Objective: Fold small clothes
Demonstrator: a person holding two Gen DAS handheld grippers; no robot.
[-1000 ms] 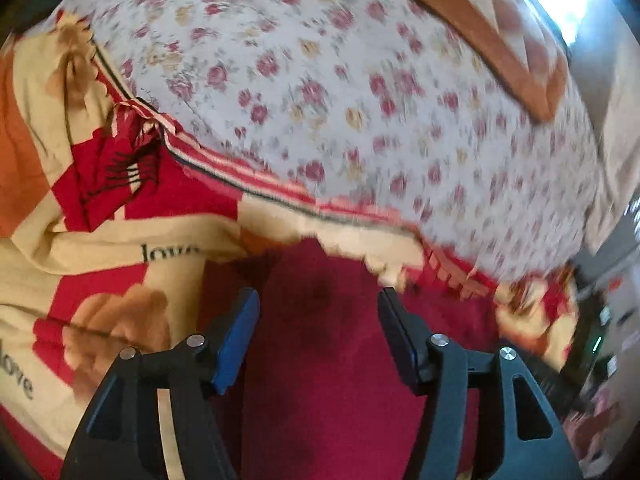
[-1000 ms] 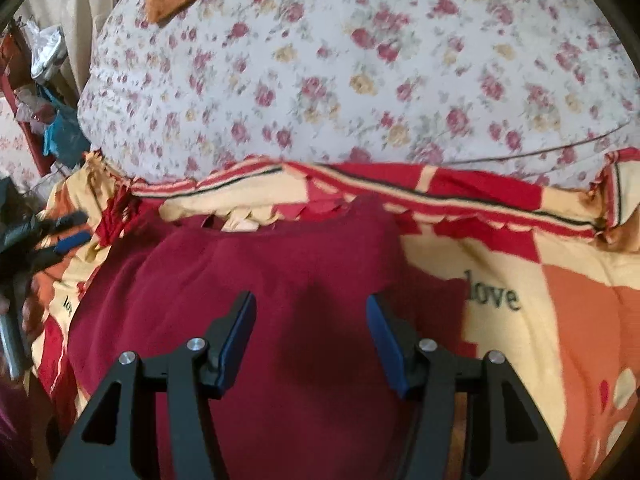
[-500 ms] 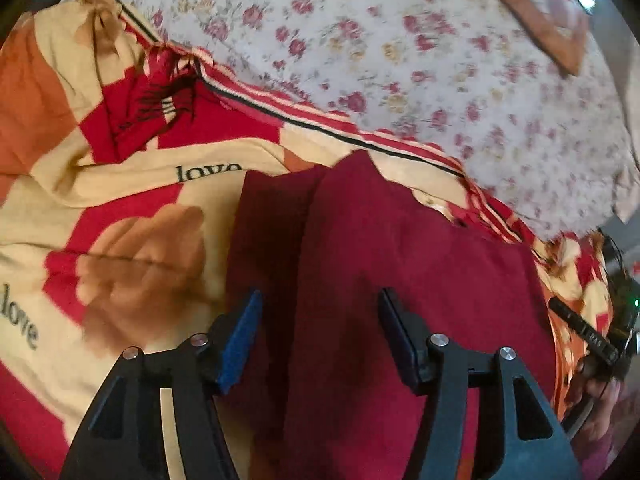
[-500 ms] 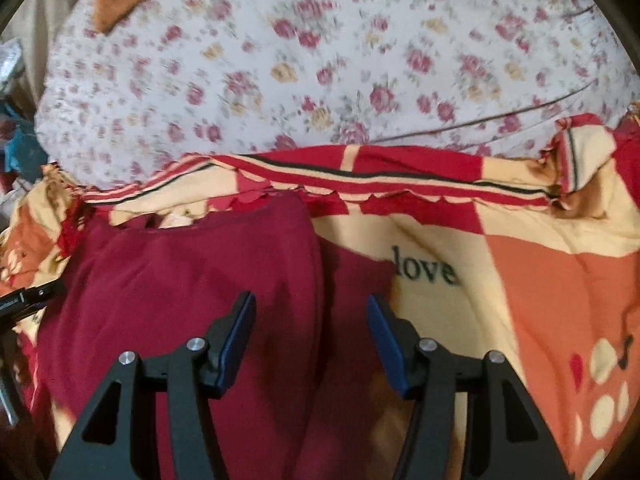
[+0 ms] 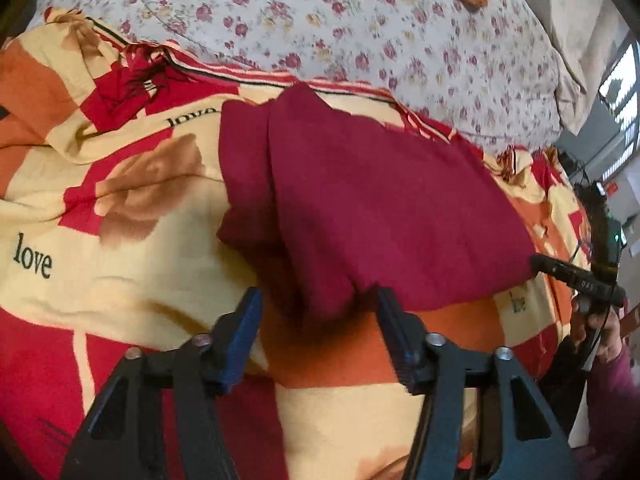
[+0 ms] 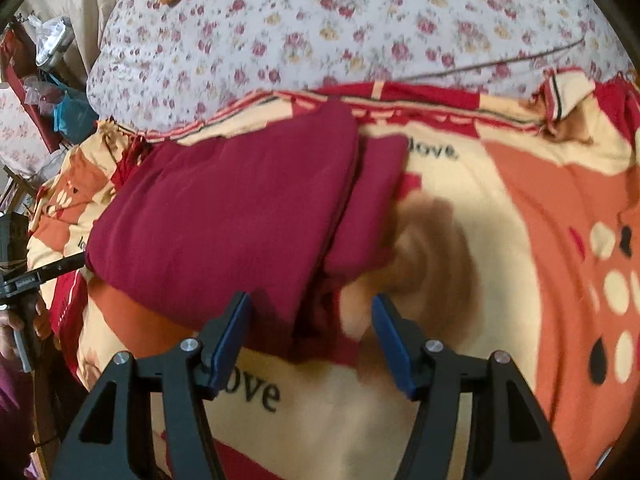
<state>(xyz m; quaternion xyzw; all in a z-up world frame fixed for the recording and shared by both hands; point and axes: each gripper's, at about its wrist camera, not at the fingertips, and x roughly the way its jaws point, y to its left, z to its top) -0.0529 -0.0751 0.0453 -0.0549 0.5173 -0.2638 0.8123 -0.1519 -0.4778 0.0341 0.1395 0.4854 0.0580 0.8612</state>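
Observation:
A dark red garment (image 5: 372, 200) lies folded on the patterned blanket (image 5: 120, 288); a narrower folded part shows at its left in the left wrist view and at its right in the right wrist view (image 6: 372, 204). The garment's main panel (image 6: 224, 220) fills the left middle there. My left gripper (image 5: 318, 316) is open and empty, just short of the garment's near edge. My right gripper (image 6: 310, 320) is open and empty, at the garment's near edge. Each gripper also appears at the side edge of the other's view.
The blanket (image 6: 540, 240) is cream, red and orange with "love" printed on it. A floral quilt (image 5: 360, 28) rises behind the garment. Clutter and bags (image 6: 48, 92) stand off the bed's left side. A window (image 5: 620, 92) is at far right.
Both grippers have pulled back toward me from over the garment. More of the garment and the blanket in front of it now show. The jaws stay open.

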